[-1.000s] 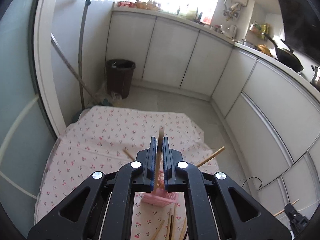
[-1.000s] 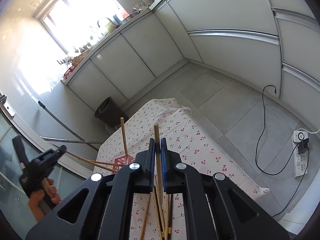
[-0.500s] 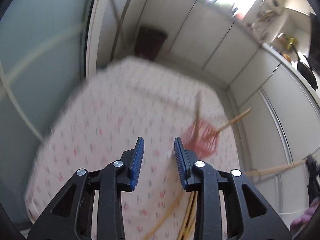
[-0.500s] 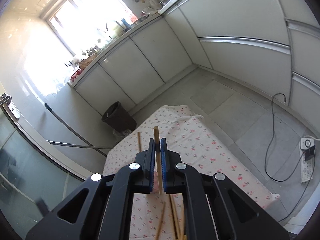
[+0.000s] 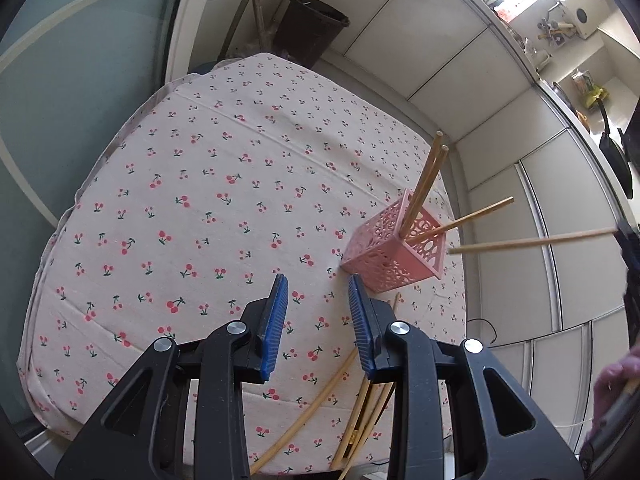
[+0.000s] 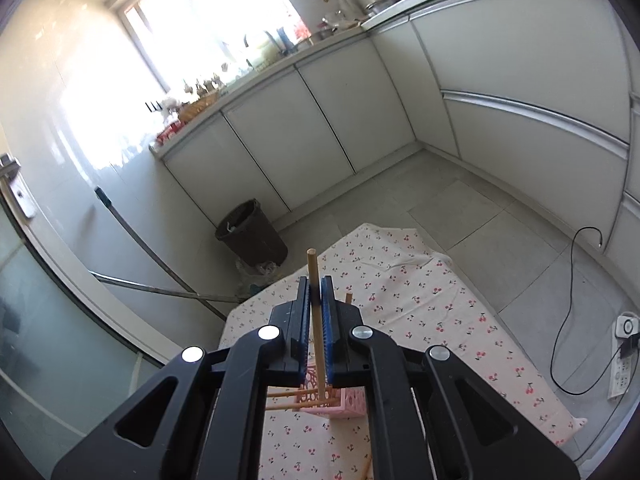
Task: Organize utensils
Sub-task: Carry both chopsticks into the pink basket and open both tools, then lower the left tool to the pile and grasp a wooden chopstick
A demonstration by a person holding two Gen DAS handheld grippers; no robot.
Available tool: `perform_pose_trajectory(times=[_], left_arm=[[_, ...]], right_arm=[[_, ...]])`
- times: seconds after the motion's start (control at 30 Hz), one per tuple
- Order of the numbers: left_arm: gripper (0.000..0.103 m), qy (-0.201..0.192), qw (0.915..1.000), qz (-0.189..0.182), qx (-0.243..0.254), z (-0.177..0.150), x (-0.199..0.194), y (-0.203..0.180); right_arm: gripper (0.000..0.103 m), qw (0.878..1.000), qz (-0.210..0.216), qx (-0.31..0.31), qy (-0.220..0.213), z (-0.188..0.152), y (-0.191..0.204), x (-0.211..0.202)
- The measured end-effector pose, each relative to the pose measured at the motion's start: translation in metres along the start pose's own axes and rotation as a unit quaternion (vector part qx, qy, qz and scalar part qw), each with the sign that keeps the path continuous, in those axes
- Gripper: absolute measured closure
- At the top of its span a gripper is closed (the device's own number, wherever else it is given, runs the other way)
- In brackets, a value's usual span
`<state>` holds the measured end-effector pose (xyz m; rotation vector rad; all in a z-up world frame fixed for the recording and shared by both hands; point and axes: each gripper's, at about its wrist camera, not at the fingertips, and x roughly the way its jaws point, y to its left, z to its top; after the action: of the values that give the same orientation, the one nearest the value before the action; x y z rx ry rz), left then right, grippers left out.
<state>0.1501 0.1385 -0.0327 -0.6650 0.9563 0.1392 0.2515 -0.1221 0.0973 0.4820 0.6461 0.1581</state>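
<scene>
A pink perforated holder [image 5: 394, 250] stands on the cherry-print tablecloth [image 5: 208, 200] and holds three wooden chopsticks [image 5: 424, 184]. My left gripper [image 5: 316, 304] is open and empty, just above the cloth to the left of the holder. Several loose chopsticks [image 5: 360, 408] lie on the cloth under its right finger. My right gripper [image 6: 316, 304] is shut on one chopstick [image 6: 314, 276], held upright above the holder [image 6: 340, 398]. That chopstick also shows in the left wrist view [image 5: 532, 242], pointing towards the holder from the right.
A dark bin [image 5: 312, 28] stands on the floor beyond the table, with mop poles [image 6: 160, 268] leaning beside it. White cabinets [image 6: 320, 128] line the walls. A power strip and cable [image 6: 624, 344] lie on the floor to the right.
My left gripper let go of its chopstick, which now stands in the holder, opened, and dropped back low over the cloth. My right gripper carried its chopstick over the holder.
</scene>
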Motion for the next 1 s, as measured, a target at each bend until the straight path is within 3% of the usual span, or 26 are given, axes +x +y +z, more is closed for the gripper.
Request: perform_pose_trajectory(times=[0.17, 0.23, 0.37, 0.43, 0.5, 0.6, 0.87, 1.0], left_arm=[[0.072, 0.010, 0.9999, -0.001, 0.008, 0.000, 0.007, -0.001], [0.072, 0.012, 0.9998, -0.004, 0.015, -0.001, 0.007, -0.004], [0.067, 0.020, 0.9991, -0.004, 0.038, -0.007, 0.011, -0.015], [0.065, 0.022, 0.9987, -0.001, 0.046, -0.009, 0.013, -0.019], [0.062, 0.026, 0.9981, 0.003, 0.056, -0.013, 0.017, -0.024], [0.052, 0.031, 0.9973, 0.006, 0.067, -0.018, 0.021, -0.029], [0.022, 0.049, 0.9938, 0.021, 0.098, -0.032, 0.036, -0.045], [0.013, 0.064, 0.9908, 0.040, 0.112, -0.038, 0.049, -0.049]], right_arm=[[0.085, 0.999, -0.011, -0.004, 0.035, -0.017, -0.002, 0.032], [0.067, 0.999, -0.016, -0.006, 0.038, -0.024, -0.007, 0.032], [0.065, 0.998, -0.033, -0.015, 0.045, -0.037, -0.017, 0.030], [0.049, 0.997, -0.044, -0.023, 0.052, -0.046, -0.026, 0.028], [0.043, 0.997, -0.053, -0.025, 0.055, -0.052, -0.034, 0.027], [0.030, 0.995, -0.067, -0.030, 0.073, -0.066, -0.048, 0.027], [0.016, 0.984, -0.105, -0.064, 0.131, -0.104, -0.076, 0.028], [0.007, 0.977, -0.118, -0.067, 0.167, -0.120, -0.094, 0.029]])
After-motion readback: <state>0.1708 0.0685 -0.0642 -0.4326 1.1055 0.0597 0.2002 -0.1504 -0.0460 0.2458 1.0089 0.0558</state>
